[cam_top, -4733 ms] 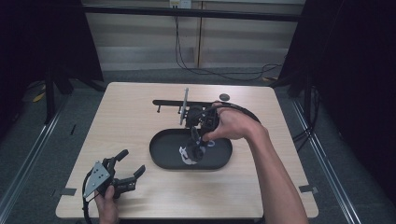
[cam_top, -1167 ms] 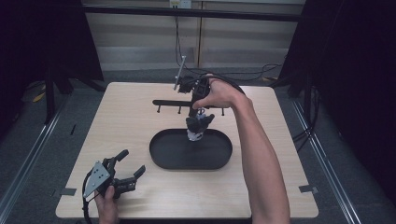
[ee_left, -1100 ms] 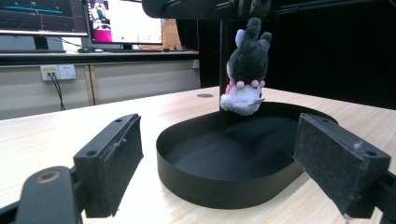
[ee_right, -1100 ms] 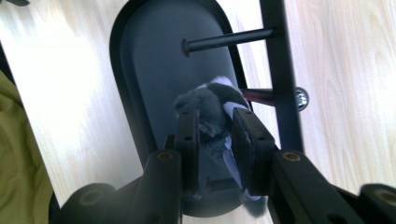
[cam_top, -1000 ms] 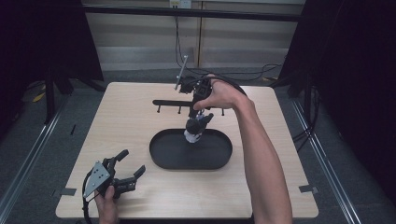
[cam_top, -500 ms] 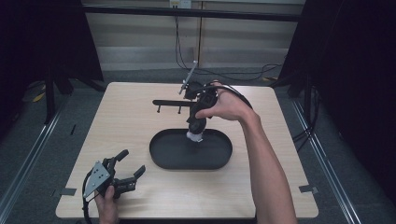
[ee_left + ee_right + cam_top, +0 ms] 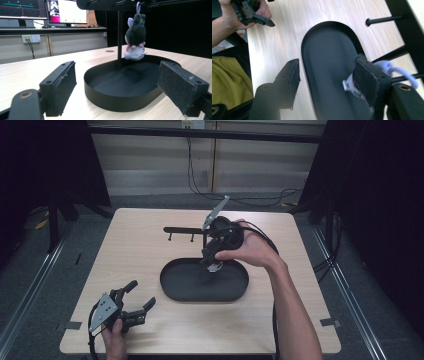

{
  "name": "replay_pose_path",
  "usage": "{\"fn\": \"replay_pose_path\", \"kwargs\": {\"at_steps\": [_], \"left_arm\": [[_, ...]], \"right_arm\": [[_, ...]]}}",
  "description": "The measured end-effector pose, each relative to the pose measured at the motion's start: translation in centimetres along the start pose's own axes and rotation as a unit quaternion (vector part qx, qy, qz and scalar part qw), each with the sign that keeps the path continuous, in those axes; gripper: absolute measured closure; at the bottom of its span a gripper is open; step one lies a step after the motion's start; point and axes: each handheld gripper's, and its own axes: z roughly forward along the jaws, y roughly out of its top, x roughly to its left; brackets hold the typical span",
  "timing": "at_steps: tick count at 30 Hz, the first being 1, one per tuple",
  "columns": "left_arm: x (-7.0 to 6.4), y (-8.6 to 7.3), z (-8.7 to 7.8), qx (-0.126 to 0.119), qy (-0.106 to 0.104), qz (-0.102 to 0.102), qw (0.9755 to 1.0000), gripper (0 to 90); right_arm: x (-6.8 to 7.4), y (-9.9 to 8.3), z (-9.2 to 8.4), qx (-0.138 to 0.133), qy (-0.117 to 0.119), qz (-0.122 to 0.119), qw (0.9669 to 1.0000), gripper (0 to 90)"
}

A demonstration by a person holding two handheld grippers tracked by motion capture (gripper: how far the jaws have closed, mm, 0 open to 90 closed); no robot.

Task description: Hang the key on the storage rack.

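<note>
- The small plush rabbit toy [image 7: 135, 37] hangs by its loop from a peg of the black rack [image 7: 186, 230], dangling over the far rim of the black oval tray [image 7: 181, 290] at mid-bench.
- The right gripper [image 7: 212, 261] hovers at the toy, at about 1 o'clock from the tray's centre; its jaws have just been opening and stand released, one pad [image 7: 369, 85] just beside the toy and nothing clenched between them.
- The left gripper [image 7: 141, 297] rests at the wooden bench's [image 7: 130, 255] 7 o'clock corner, jaws spread wide and empty, aimed at the tray.
</note>
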Motion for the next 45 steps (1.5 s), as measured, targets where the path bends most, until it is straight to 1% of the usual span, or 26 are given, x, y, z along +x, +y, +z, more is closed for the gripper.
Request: {"fn": "replay_pose_path", "kwargs": {"at_steps": [5,8,13,15,16,18,19,20,21,23,25,28,29,30,32,33,35,36,38,39,40,41,42,43,44,45], "left_arm": [[0.0,0.0,0.0,0.000,0.000,0.000,1.0000,15.1],[0.0,0.0,0.0,-0.001,0.000,0.000,1.0000,15.2],[0.0,0.0,0.0,0.000,0.000,0.000,1.0000,15.2],[0.0,0.0,0.0,0.000,0.000,0.000,1.0000,15.2],[0.0,0.0,0.0,0.000,0.000,0.000,1.0000,15.1],[0.0,0.0,0.0,0.000,0.000,0.000,1.0000,15.1],[0.0,0.0,0.0,0.000,0.000,0.000,1.0000,15.1],[0.0,0.0,0.0,0.000,0.000,0.001,1.0000,15.2],[0.0,0.0,0.0,0.000,0.000,0.000,1.0000,15.1],[0.0,0.0,0.0,0.000,0.000,0.000,1.0000,15.1],[0.0,0.0,0.0,0.000,0.000,0.000,1.0000,15.2],[0.0,0.0,0.0,0.001,0.000,0.001,1.0000,15.1],[0.0,0.0,0.0,0.000,0.000,0.000,1.0000,15.2],[0.0,0.0,0.0,0.000,0.000,0.000,1.0000,15.1],[0.0,0.0,0.0,0.000,0.000,0.001,1.0000,15.1],[0.0,0.0,0.0,0.000,0.000,0.001,1.0000,15.2],[0.0,0.0,0.0,0.000,0.000,0.000,1.0000,15.2],[0.0,0.0,0.0,0.000,0.000,0.001,1.0000,15.1],[0.0,0.0,0.0,0.000,0.000,0.000,1.0000,15.1],[0.0,0.0,0.0,0.000,0.000,0.000,1.0000,15.1],[0.0,0.0,0.0,0.000,0.000,0.000,1.0000,15.2],[0.0,0.0,0.0,0.001,0.000,0.002,1.0000,15.2],[0.0,0.0,0.0,0.000,0.000,0.001,1.0000,15.1],[0.0,0.0,0.0,0.000,0.000,0.001,1.0000,15.2],[0.0,0.0,0.0,0.000,0.000,0.001,1.0000,15.2],[0.0,0.0,0.0,0.000,0.000,0.001,1.0000,15.1]], "right_arm": [[1.0,-2.0,0.5,-0.046,-0.006,-0.004,0.9989,33.2],[1.6,-3.2,0.8,-0.066,-0.013,0.000,0.9977,30.6],[2.3,-5.2,1.7,-0.092,-0.026,0.017,0.9952,24.5],[2.3,-6.3,2.2,-0.097,-0.030,0.034,0.9943,22.0],[2.3,-7.0,2.4,-0.113,-0.030,0.040,0.9923,21.0],[2.5,-7.9,2.6,-0.129,-0.034,0.048,0.9899,19.5],[3.0,-8.7,2.9,-0.148,-0.043,0.045,0.9870,14.0],[3.1,-9.0,2.9,-0.155,-0.043,0.048,0.9859,14.9],[3.3,-9.6,3.0,-0.173,-0.045,0.056,0.9822,14.3],[3.6,-10.4,3.4,-0.189,-0.041,0.060,0.9794,14.3],[3.9,-11.4,4.0,-0.193,-0.058,0.066,0.9772,14.6],[4.4,-12.8,4.9,-0.201,-0.099,0.087,0.9706,14.5],[4.7,-13.3,5.2,-0.200,-0.109,0.088,0.9696,14.3],[5.1,-14.0,5.7,-0.205,-0.131,0.088,0.9660,14.4],[5.7,-15.1,6.2,-0.226,-0.170,0.092,0.9547,14.5],[5.9,-15.4,6.5,-0.233,-0.185,0.095,0.9500,14.5],[6.3,-16.6,7.1,-0.245,-0.229,0.112,0.9352,14.5],[6.5,-17.2,7.4,-0.259,-0.250,0.120,0.9251,14.8],[6.7,-18.4,7.9,-0.308,-0.269,0.137,0.9022,14.2],[6.8,-18.7,8.0,-0.315,-0.276,0.142,0.8969,14.7],[7.0,-19.3,8.4,-0.337,-0.297,0.152,0.8808,14.8],[7.1,-19.6,8.6,-0.346,-0.304,0.157,0.8734,14.6],[7.3,-20.2,9.0,-0.362,-0.321,0.163,0.8598,14.5],[7.4,-20.5,9.2,-0.369,-0.325,0.163,0.8555,14.5],[7.6,-20.9,9.5,-0.381,-0.336,0.168,0.8446,14.4],[7.7,-21.1,9.7,-0.389,-0.339,0.169,0.8399,14.5]]}}
